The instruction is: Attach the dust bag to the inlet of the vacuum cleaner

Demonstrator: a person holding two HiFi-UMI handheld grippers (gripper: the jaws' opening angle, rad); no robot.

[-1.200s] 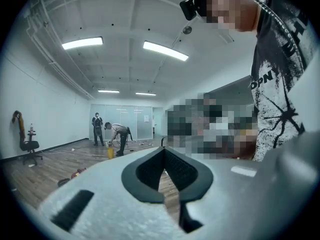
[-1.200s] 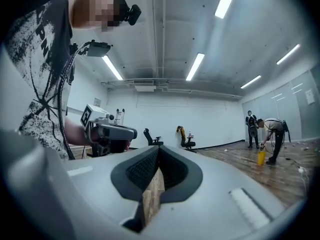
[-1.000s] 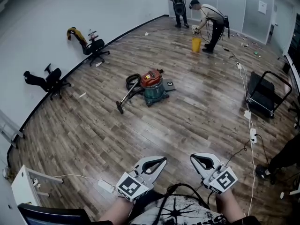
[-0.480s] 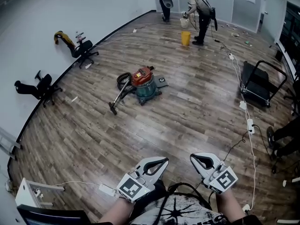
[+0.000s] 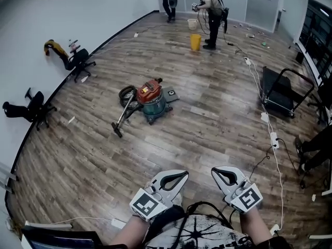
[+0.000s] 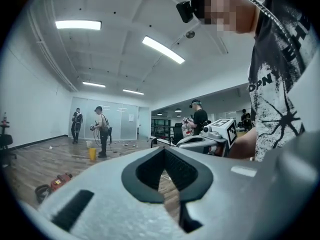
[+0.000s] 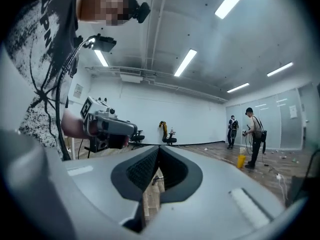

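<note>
the left hand-held gripper (image 5: pixel 181 176) and the right hand-held gripper (image 5: pixel 215 171) sit side by side low in the head view, close to the person's body, both pointing out across the wooden floor (image 5: pixel 207 134). each has its jaws together with nothing between them. the vacuum cleaner (image 5: pixel 150 98), red on top and green below, stands on the floor well apart from both, ahead and a little left, its hose and wand (image 5: pixel 120 119) trailing to its left. a flat dark piece (image 5: pixel 170 94) lies just beside its right side; whether it is the dust bag cannot be told. a yellow bucket (image 5: pixel 195 41) stands farther off near two people (image 5: pixel 210 7).
</note>
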